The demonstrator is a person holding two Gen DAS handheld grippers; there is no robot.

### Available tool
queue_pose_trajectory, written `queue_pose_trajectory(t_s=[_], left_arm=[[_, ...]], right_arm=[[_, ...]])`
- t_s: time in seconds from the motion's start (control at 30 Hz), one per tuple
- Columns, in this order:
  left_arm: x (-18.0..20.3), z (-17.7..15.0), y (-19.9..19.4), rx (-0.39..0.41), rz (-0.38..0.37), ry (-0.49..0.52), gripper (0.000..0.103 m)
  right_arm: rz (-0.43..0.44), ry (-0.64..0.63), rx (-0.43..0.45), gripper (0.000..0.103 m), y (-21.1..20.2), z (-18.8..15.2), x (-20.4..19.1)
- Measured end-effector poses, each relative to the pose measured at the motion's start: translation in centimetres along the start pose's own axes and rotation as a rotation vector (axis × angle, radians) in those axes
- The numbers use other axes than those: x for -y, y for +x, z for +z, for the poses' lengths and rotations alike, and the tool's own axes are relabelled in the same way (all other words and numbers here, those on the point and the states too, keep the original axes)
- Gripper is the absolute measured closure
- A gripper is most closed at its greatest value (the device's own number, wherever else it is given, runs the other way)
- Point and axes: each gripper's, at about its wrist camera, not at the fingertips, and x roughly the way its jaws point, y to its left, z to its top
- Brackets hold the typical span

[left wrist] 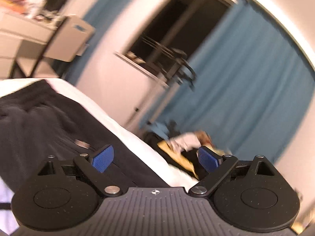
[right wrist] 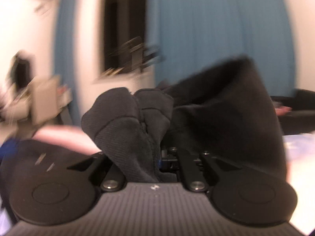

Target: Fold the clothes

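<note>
- Nearest the lens in your left wrist view sits the left gripper [left wrist: 155, 158], its two blue pads [left wrist: 103, 158] spread wide with nothing between them.
- You hold that gripper rolled over, so the room tilts: the white bed [left wrist: 126, 131] slopes down to the right, and the dark garment [left wrist: 39, 122] lies spread on it, under and beyond the left finger.
- Your right gripper [right wrist: 157, 157] is clamped tight on a bunched fold of the dark garment [right wrist: 130, 129]; the cloth bulges up over the fingers and hides the pads almost fully, and more of it rises in a peak to the right.
- Both views are smeared with motion blur, the right one more.
- Behind the bed you can see a blue curtain [left wrist: 246, 74], a dark window [left wrist: 177, 29] and a pile of clothes [left wrist: 183, 143] on the floor.
- No readable writing or brand shows; only a small cross mark on each gripper body.
</note>
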Motion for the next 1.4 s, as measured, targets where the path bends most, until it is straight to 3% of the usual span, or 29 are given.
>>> queue_pose_trajectory(t_s=[0.13, 0.23, 0.27, 0.4, 0.5, 0.6, 0.73, 0.8, 0.87, 0.93, 1.03, 1.23, 1.4], left_arm=[[-2.9, 0.2, 1.3, -0.039, 0.045, -0.052, 0.009], [-3.0, 0.0, 2.0, -0.067, 0.028, -0.057, 0.009], [-2.8, 0.0, 2.2, -0.077, 0.008, -0.054, 0.009], [-1.1, -0.4, 1.7, -0.093, -0.037, 0.032, 0.009], [-0.1, -1.0, 1.5, -0.130, -0.070, 0.096, 0.009], [1.3, -2.0, 1.2, -0.174, -0.100, 0.172, 0.010], [3.3, -4.2, 1.7, -0.224, -0.085, 0.308, 0.020], [3.8, -5.2, 2.3, -0.260, -0.045, 0.343, 0.036], [4.1, -5.8, 2.3, -0.285, -0.005, 0.350, 0.042], [4.4, -6.1, 1.8, -0.261, -0.006, 0.352, 0.042], [5.0, -6.5, 1.2, -0.232, -0.019, 0.377, 0.042], [5.4, -7.7, 1.8, -0.276, -0.051, 0.422, 0.042], [4.9, -9.1, 4.3, -0.330, 0.008, 0.430, 0.041]], right_arm=[[0.083, -0.144, -0.172, 0.093, 3.5, -5.8, -5.8], [0.119, -0.118, -0.182, 0.084, 3.3, -5.9, -5.1], [0.152, -0.112, -0.193, 0.079, 3.0, -5.4, -4.6], [0.297, -0.163, -0.216, 0.042, 0.0, -3.3, -2.8], [0.364, -0.170, -0.219, 0.030, -3.8, -1.9, -0.1], [0.362, -0.094, -0.231, 0.016, -6.5, -1.0, 3.7], [0.241, -0.062, -0.185, 0.016, -9.3, -2.3, 7.7], [0.178, -0.032, -0.173, 0.016, -9.6, -3.4, 9.5], [0.117, -0.078, -0.231, 0.016, -8.7, -4.6, 10.1], [0.080, -0.110, -0.309, 0.016, -7.4, -5.8, 10.4], [0.096, -0.049, -0.407, 0.014, -5.7, -7.4, 10.7], [0.091, 0.011, -0.392, 0.013, -5.6, -7.4, 10.9], [0.079, 0.079, -0.333, 0.014, -6.4, -6.5, 11.1]])
